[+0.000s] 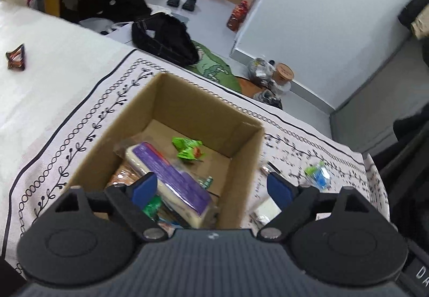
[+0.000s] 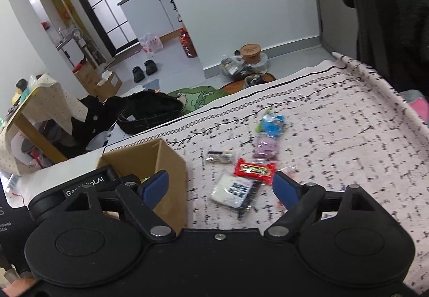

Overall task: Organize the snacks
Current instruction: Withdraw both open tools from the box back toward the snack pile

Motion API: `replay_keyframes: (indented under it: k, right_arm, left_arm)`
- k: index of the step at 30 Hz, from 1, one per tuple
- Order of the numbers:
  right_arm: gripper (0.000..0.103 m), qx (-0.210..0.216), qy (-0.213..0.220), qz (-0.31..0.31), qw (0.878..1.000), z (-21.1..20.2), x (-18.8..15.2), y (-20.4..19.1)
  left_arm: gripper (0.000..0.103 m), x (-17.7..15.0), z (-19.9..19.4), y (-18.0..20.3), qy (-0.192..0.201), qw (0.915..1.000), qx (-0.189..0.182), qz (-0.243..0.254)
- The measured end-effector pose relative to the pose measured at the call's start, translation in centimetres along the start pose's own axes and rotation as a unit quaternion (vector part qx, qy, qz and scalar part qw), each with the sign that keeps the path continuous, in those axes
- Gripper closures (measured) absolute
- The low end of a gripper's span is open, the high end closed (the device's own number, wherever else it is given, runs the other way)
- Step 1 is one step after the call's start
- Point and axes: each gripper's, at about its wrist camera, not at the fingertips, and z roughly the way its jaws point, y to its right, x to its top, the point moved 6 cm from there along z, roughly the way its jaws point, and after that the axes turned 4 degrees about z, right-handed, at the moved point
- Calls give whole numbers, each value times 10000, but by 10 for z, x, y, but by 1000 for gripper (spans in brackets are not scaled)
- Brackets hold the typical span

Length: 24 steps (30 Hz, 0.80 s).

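**Right gripper is the nearer one to the loose snacks**

Clearly, in the left wrist view the left gripper (image 1: 211, 188) hangs over the cardboard box (image 1: 242, 133), and its fingers (image 1: 144, 188) are spread wide with nothing between them. Inside the box there already lie a purple-and-cream packet (image 1: 171, 176) and a small green packet (image 1: 189, 148), among others. Outside the box, to the right of it on the patterned cloth (image 1: 80, 125), a green-and-blue packet (image 1: 317, 172) remains. It is well apart from this gripper's fingers, beyond the box wall.

In the right wrist view, the right gripper (image 2: 221, 188) also has its fingers (image 2: 285, 189) spread and empty. The loose snacks lie straight ahead of them on the cloth: a white packet (image 2: 233, 189) almost between the fingertips, a red packet (image 2: 254, 169) just behind it, then a dark slim packet (image 2: 219, 157), a pale purple packet (image 2: 265, 148) and the green-and-blue one farther away. The red packet has its long axis running left to right, across the line of the fingers. The box stands to the left of this gripper, just beside its left finger.

I judge that the next pick belongs to the right gripper, and the white packet is the closest candidate. After a pick, the carry to the box would be a short move to the left.
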Motion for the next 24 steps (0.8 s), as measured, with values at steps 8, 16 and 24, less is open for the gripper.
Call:
replay_keyframes:
  k: [8, 16, 24]
  right_arm:
    - [12, -96, 125, 145, 9998, -19, 2, 35]
    - [0, -40, 266, 92, 9996, -33, 6, 63]
    - [0, -6, 321, 4, 9995, -34, 7, 85]
  left_arm:
    - [1, -16, -6, 32, 37, 9988, -149, 464]
    - [0, -24, -13, 54, 167, 9970, -297, 696]
    - [0, -28, -18, 67, 384, 9959, -449, 688]
